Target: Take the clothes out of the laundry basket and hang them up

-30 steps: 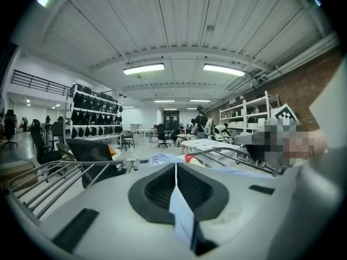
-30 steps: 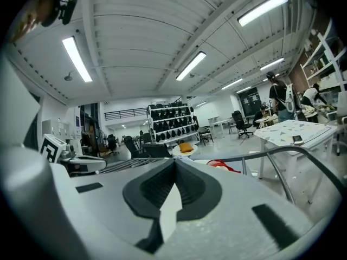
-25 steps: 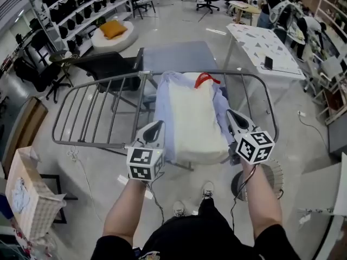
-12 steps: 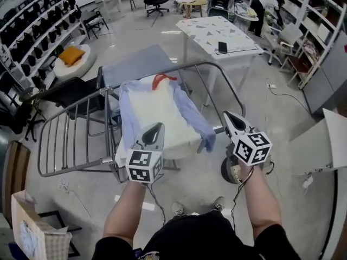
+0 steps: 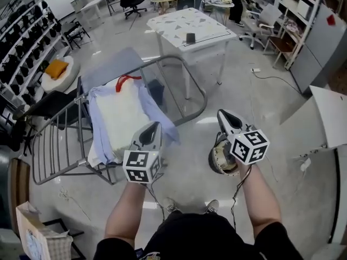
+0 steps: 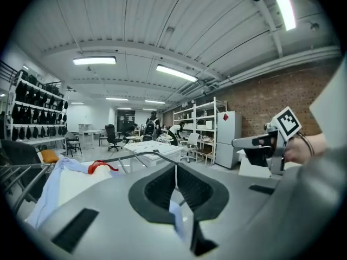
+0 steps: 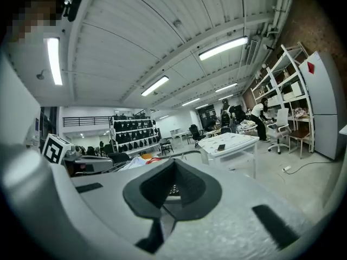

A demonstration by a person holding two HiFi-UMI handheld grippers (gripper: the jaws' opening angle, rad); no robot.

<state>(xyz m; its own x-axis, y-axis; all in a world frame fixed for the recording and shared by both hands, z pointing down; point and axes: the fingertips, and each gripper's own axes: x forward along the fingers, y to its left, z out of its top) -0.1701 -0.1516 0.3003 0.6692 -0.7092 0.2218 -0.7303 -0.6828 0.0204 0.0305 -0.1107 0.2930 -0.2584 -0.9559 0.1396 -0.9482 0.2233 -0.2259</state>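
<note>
Clothes: pale blue shirt point(image 5: 101, 115) and white cloth point(image 5: 123, 118) lie draped over the drying rack point(image 5: 53, 145), with a red loop point(image 5: 125, 81) at the rack's far end.
Left gripper point(image 5: 154, 127): just right of the rack's near corner, jaws pressed together, nothing in them.
Right gripper point(image 5: 222, 114): well right of the rack, jaws also closed and empty, above the round basket point(image 5: 216, 161).
Round basket: on the floor right of the rack, probably the laundry basket; contents too small to tell.
Step, my read: fetch the next garment. Open the right jaws wide before lowering, pinch one edge, lift clear of the rim, then the left takes the other edge.
</note>
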